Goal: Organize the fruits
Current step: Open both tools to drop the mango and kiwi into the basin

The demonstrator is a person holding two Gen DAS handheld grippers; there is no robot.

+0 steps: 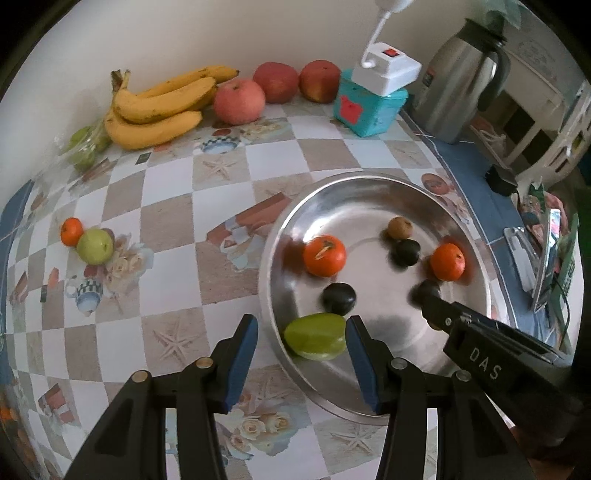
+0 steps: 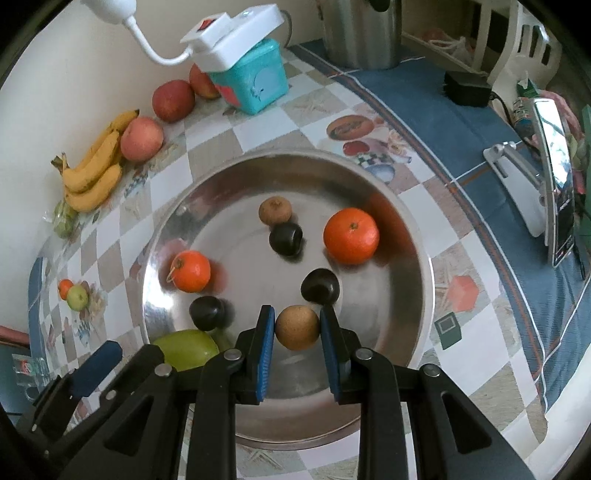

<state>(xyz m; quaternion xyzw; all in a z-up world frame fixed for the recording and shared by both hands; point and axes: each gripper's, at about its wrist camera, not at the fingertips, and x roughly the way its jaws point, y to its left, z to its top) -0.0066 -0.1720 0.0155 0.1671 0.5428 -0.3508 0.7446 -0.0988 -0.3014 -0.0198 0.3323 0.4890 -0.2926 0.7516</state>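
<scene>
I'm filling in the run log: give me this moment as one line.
stage: fruit in metal bowl | left gripper: open beside green fruit | right gripper: shut on brown round fruit over bowl

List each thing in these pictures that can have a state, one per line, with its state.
right gripper: shut on the round brown fruit, above the metal bowl
left gripper: open around the green fruit
metal bowl: holds oranges, dark fruits, one brown fruit
bananas: bunched, on the table by the wall
small orange: on the table, touching a green fruit

A cream wall (image 1: 184, 33) backs the chequered tablecloth (image 1: 177, 218).
</scene>
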